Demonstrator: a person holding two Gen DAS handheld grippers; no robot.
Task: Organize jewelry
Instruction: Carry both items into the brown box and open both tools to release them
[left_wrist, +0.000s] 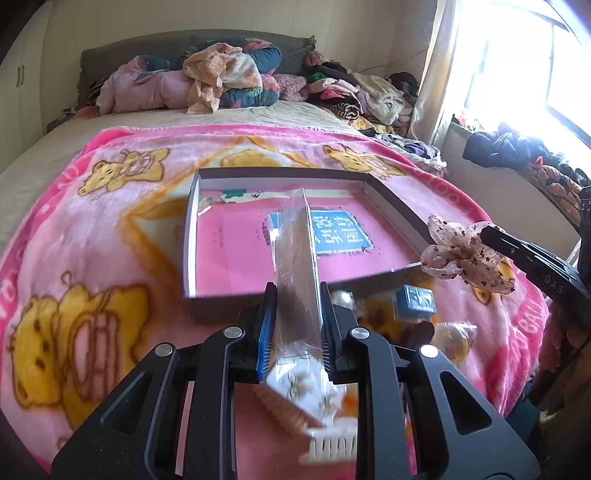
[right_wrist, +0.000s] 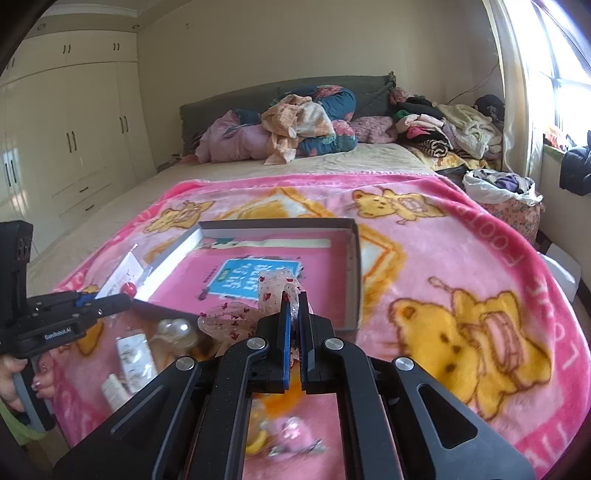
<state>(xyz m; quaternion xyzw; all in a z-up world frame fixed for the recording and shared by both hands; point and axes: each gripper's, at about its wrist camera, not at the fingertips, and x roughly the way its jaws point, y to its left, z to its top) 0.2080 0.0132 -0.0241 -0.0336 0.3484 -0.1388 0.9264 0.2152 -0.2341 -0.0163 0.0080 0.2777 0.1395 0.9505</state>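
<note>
- Left gripper is clenched on a clear packet, which stands up between its jaws, over the shallow box's near wall.
- Right gripper pinches a speckled scrunchie, which bulges out left of its tips, above the box's near edge.

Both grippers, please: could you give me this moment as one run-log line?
left gripper: shut on clear packet | right gripper: shut on sheer scrunchie | tray: on pink blanket, neither item placed yet

Black jaws, blue pads, silver screws
</note>
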